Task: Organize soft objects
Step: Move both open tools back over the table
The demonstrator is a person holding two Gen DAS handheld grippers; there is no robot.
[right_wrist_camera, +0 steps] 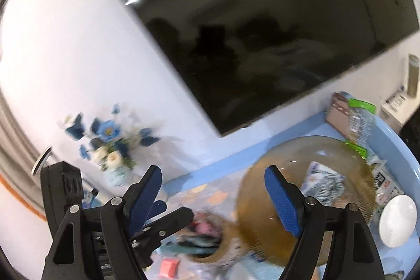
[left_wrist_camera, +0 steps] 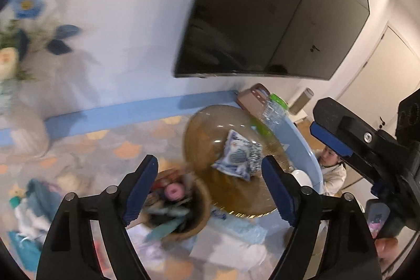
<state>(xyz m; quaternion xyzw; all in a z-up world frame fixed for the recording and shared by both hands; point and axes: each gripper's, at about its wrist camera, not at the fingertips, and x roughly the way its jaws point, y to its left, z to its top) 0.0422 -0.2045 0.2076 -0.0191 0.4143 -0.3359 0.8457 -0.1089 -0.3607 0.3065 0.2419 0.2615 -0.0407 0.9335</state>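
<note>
On floor: patterned mat (left_wrist_camera: 126, 146), grey with orange shapes; blue skirting (left_wrist_camera: 131, 109) along white wall (left_wrist_camera: 118, 17).
Wall: big dark TV (left_wrist_camera: 275, 12) mounted, ceiling lights reflected in it.
Corner: blue and white flowers (right_wrist_camera: 110, 146) by wall.
Table: round amber glass top (left_wrist_camera: 210, 133), blue-patterned pouch (left_wrist_camera: 237, 158) lying on it.
Blue tub (right_wrist_camera: 393, 143): behind table, holds box, bottles and packets; white disc (right_wrist_camera: 397, 219) at its near edge.
Basket (left_wrist_camera: 202, 211): on mat beside table, stuffed with soft items, pink one on top.
More soft stuff: blue and white cloth pile (left_wrist_camera: 34, 204) at far left of mat; pale blue cloth under table.
Left gripper (left_wrist_camera: 210, 188): jaws wide apart, nothing between, above basket and table edge.
Right gripper (right_wrist_camera: 218, 198): jaws wide apart, empty, over mat and table rim.
Person: seated behind tub, partly hidden.
Hard to read: both views motion-blurred; basket contents and tub labels not legible.
</note>
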